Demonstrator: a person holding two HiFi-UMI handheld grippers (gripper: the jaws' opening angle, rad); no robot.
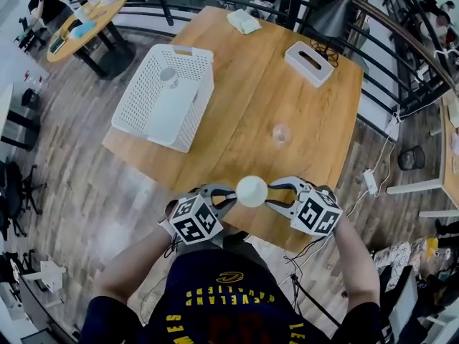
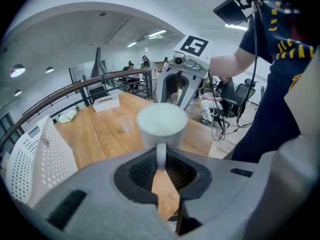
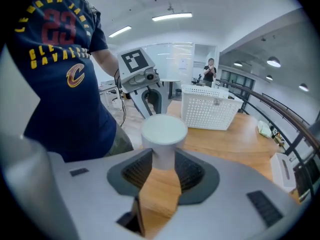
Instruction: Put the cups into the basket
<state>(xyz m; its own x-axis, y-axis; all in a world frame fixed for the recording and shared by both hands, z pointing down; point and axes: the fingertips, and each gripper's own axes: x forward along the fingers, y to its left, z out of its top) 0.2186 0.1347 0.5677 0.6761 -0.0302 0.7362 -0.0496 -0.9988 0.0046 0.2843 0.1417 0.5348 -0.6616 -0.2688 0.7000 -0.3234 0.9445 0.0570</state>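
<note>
A white cup [image 1: 252,190] hangs above the table's near edge, between my two grippers. My left gripper [image 1: 231,194] is shut on its handle [image 2: 160,154]; the cup's round body [image 2: 161,126] stands just beyond the jaws. From the opposite side, my right gripper [image 1: 272,194] has its jaws around the cup's body [image 3: 163,134], with the pads against its sides. The white perforated basket [image 1: 193,113] stands at the table's far left with a small cup [image 1: 168,76] inside. A clear glass cup [image 1: 281,132] stands alone on the wood.
A white tissue box [image 1: 309,63] and a pale cloth [image 1: 244,21] lie near the far edge of the wooden table [image 1: 244,84]. A railing runs behind it. A round table [image 1: 86,20] stands beyond the basket, with a person sitting at it.
</note>
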